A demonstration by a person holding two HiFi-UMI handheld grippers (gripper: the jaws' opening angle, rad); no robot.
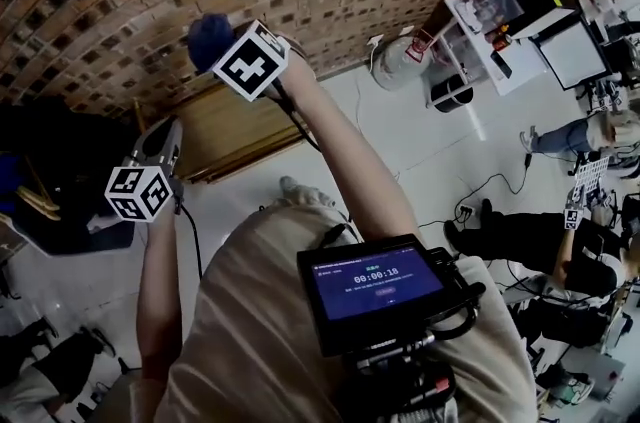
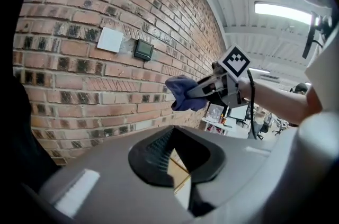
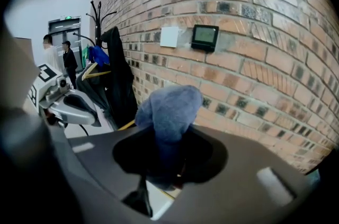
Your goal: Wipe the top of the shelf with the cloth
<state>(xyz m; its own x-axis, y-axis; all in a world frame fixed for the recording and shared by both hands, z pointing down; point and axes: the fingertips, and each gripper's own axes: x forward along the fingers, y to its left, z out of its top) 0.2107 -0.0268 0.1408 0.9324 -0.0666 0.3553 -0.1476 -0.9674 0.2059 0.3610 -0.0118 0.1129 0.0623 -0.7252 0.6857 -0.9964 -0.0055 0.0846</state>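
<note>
A blue cloth [image 1: 209,38] is bunched in my right gripper [image 1: 224,48], which is shut on it and raised in front of the brick wall. In the right gripper view the cloth [image 3: 169,107] bulges out over the jaws of that gripper [image 3: 167,159]. The wooden shelf top [image 1: 235,136] lies below both grippers against the wall. My left gripper [image 1: 163,136] hangs lower and to the left, shut with nothing in it. From the left gripper view, the right gripper [image 2: 204,91] and cloth [image 2: 183,93] are up to the right of my left gripper [image 2: 175,157].
A coat rack with dark clothes [image 3: 114,69] stands left of the shelf. A white plate [image 3: 169,36] and a small black panel [image 3: 204,36] are on the brick wall. A monitor [image 1: 375,286] is on the person's chest. Desks [image 1: 520,21] and people [image 1: 540,246] fill the right.
</note>
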